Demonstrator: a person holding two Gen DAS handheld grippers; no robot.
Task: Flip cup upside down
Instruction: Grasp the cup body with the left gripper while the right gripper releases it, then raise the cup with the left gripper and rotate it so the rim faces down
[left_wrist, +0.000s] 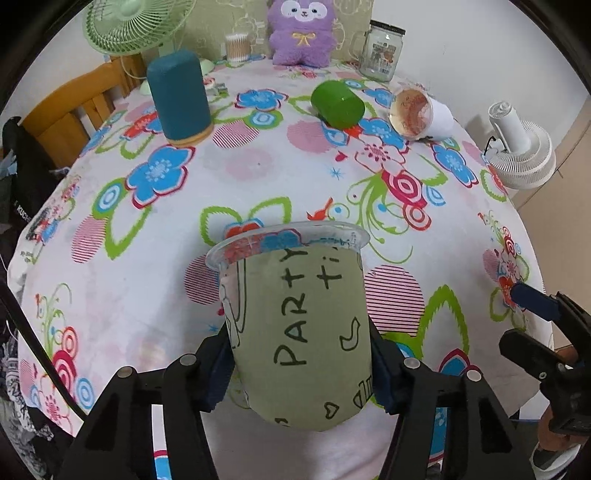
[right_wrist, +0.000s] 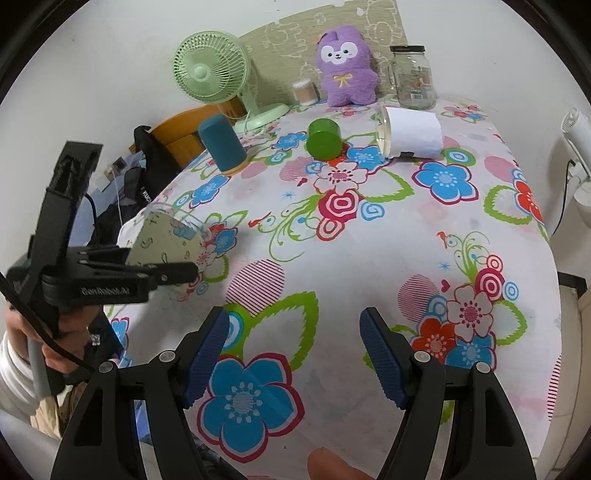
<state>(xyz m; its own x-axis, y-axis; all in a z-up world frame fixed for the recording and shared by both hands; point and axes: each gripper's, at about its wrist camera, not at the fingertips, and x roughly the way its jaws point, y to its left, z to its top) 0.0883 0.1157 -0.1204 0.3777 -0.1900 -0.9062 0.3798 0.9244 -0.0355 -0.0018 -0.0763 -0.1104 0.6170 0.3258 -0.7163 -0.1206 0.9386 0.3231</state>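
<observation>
Spreading beneath everything, the table's floral cloth (right_wrist: 369, 258) is bearing three other vessels near its far edge: a teal cup (left_wrist: 180, 96) standing mouth down, a green cup (left_wrist: 338, 104) lying on its side, and a white-sleeved clear cup (left_wrist: 421, 114) also lying on its side. The left gripper (left_wrist: 301, 363) is clenching the task's party cup (left_wrist: 299, 325), a clear plastic cup with a green paper sleeve, its pads pressing opposite sides of the lower body. In the left wrist view the cup's flanged rim is pointing away from the camera and its base toward it; in the right wrist view the cup (right_wrist: 166, 242) is being held tilted above the near-left part of the cloth, apparently clear of it. The right gripper (right_wrist: 291, 354) is hanging released and empty over the cloth. Judging from this, the turning step is in hand: the next move is calling for more wrist rotation until the rim faces down, then a level lowering onto the cloth before release.
</observation>
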